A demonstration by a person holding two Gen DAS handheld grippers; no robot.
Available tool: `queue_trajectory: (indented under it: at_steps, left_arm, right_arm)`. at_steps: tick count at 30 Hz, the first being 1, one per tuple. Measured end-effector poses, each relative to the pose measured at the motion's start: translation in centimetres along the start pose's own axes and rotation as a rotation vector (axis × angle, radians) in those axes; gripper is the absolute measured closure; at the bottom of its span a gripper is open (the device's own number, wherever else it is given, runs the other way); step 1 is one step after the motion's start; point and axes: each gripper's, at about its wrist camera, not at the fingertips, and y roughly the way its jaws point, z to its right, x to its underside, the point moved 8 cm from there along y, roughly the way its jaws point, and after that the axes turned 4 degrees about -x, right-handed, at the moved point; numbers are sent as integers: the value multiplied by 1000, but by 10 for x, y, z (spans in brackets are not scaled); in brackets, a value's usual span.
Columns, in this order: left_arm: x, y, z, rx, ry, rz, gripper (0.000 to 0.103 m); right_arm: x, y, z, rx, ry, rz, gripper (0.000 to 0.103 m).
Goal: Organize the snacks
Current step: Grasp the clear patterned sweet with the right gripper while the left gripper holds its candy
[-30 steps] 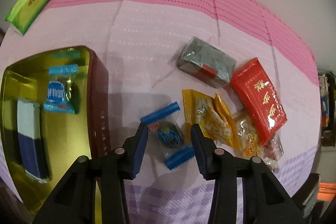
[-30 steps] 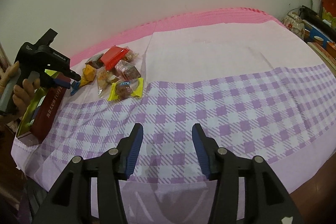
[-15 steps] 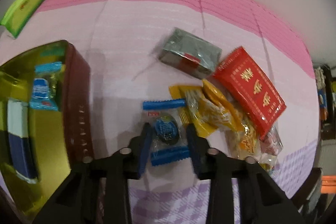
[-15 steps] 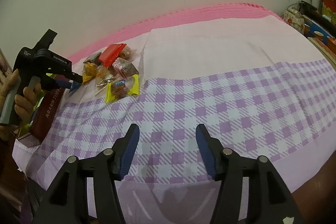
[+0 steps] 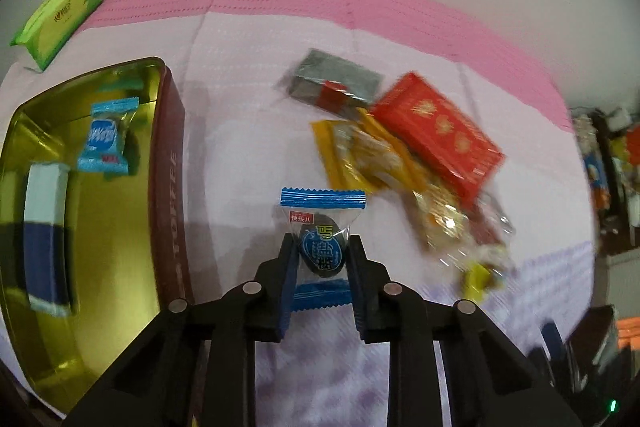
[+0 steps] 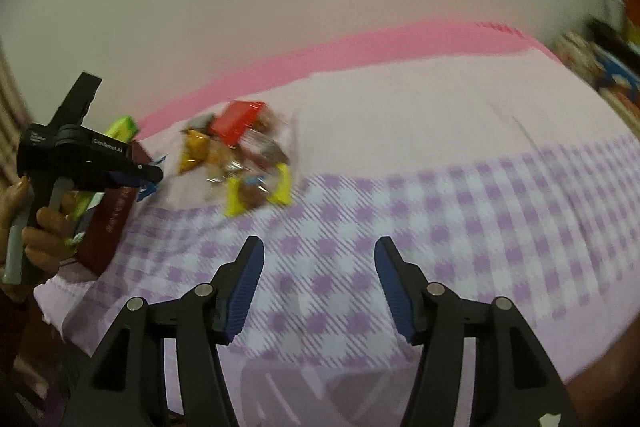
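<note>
My left gripper [image 5: 322, 247] is shut on a blue-wrapped candy [image 5: 322, 227] and holds it above the cloth, just right of the open gold tin [image 5: 168, 163]. The tin holds a light blue candy [image 5: 105, 135] and a white-and-navy packet [image 5: 44, 227]. A snack pile lies to the right: a grey packet [image 5: 334, 83], a red packet [image 5: 438, 133] and yellow wrappers [image 5: 360, 155]. My right gripper [image 6: 318, 269] is open and empty over the checked cloth; the left gripper [image 6: 150, 173] and the pile [image 6: 240, 155] show at its left.
A green packet [image 5: 58, 17] lies at the far left by the pink cloth border. Shelves with clutter [image 5: 612, 163] stand past the table's right edge. A yellow-wrapped snack [image 6: 258, 193] lies at the pile's near side.
My left gripper closed on the blue candy and lifted it off the cloth. The right gripper shifted, and its view now blurs.
</note>
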Motion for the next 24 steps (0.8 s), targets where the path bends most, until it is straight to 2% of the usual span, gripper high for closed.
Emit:
queue_trajectory:
  at_steps: [5, 7, 9, 11, 18, 20, 24]
  left_arm:
    - [19, -32, 6, 31, 52, 40, 78]
    - [28, -41, 6, 36, 65, 45, 78]
    - [32, -50, 2, 45, 72, 51, 78]
    - [36, -57, 4, 49, 78, 61, 78]
    - [45, -73, 5, 56, 99, 71, 78]
    - [45, -75, 7, 54, 109, 78, 78]
    - [46, -79, 9, 53, 118, 89, 78]
  right_arm:
    - [-42, 25, -32, -151, -143, -16, 47]
    - [-54, 42, -43, -155, -236, -53, 51]
    - [-62, 62, -52, -160, -320, -94, 68]
    - [-68, 83, -55, -154, -369, -150, 72]
    - [-76, 114, -63, -162, -436, -220, 72]
    - [-76, 122, -62, -142, -465, -237, 72]
    - [-77, 135, -58, -151, -449, -279, 74]
